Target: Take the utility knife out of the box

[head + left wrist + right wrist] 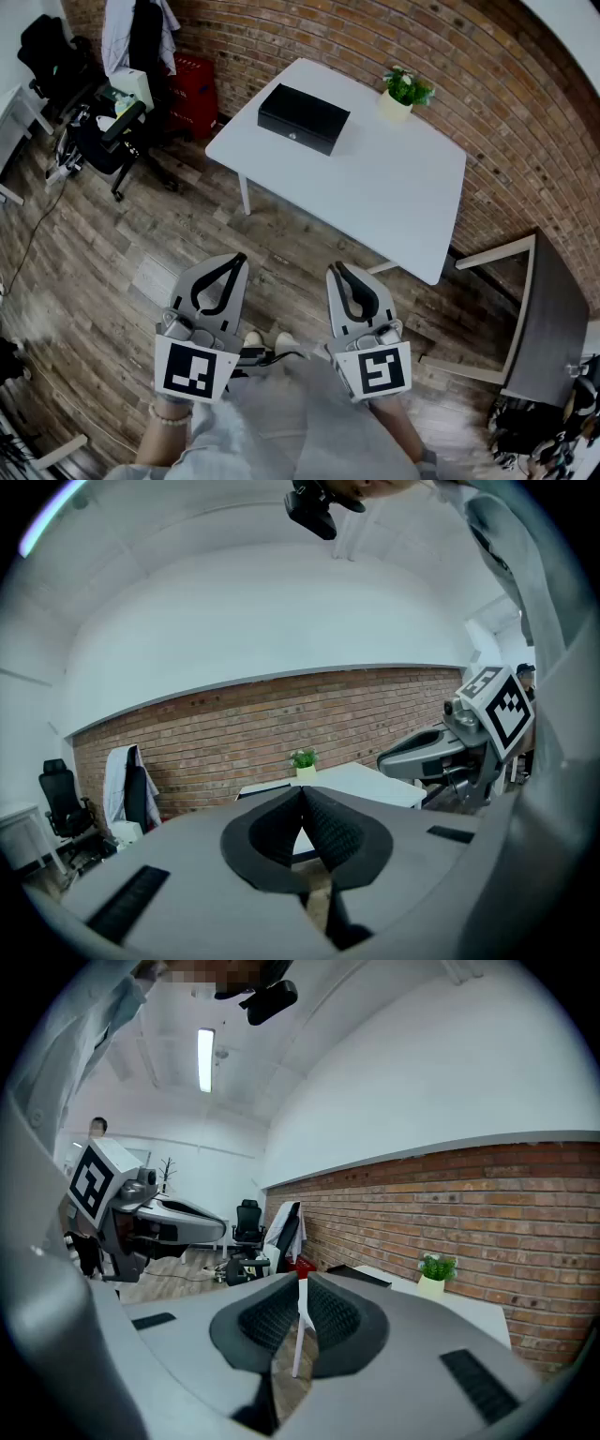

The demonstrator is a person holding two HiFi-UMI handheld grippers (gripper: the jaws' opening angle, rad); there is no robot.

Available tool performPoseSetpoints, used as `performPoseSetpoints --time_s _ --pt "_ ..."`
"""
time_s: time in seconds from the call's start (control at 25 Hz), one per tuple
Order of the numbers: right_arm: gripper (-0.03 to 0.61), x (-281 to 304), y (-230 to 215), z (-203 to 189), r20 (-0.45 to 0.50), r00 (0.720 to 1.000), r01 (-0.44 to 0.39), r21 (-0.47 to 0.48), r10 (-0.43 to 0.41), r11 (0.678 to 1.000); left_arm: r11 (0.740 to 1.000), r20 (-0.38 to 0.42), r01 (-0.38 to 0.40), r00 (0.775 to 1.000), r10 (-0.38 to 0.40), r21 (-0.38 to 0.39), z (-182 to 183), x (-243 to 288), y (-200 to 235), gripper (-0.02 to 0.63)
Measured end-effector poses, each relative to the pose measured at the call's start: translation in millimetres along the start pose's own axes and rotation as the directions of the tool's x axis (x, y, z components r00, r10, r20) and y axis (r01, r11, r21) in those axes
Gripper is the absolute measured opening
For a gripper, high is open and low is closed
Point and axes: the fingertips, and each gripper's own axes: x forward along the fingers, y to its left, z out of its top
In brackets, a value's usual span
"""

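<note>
A closed black box (303, 117) lies on the far left part of a white table (375, 187); no utility knife shows. Both grippers hang over the wooden floor, well short of the table's near edge. My left gripper (240, 257) is shut with nothing between its pads, and my right gripper (334, 268) beside it also looks shut and empty. The left gripper view has the shut left gripper (302, 794) aimed at the table (375, 780). In the right gripper view the right gripper (300, 1283) points toward the box (356, 1275), and a table leg shows through a thin slit between the pads.
A small potted plant (405, 92) stands at the table's far corner by the brick wall. An office chair (103, 141) and a red cabinet (192, 94) are at the left. A dark desk (548, 319) stands at the right. The person's feet (267, 342) are on the floor.
</note>
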Motion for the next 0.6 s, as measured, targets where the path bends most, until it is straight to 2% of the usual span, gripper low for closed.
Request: performPoseSetpoints --time_s 0.32,0.6 --pt "0.057 -5.4 -3.4 -5.3 -0.035 0.999 -0.016 -0.004 0.016 1.000 1.000 -0.005 -0.010 1.000 0.010 -0.009 2.4 1.8 -5.4 0.017" --pt "0.057 -6.6 -6.1 -4.1 -0.020 1.000 -0.018 -0.002 0.018 1.000 1.000 -0.009 -0.012 1.000 0.012 -0.006 3.7 3.1 -8.6 0.017"
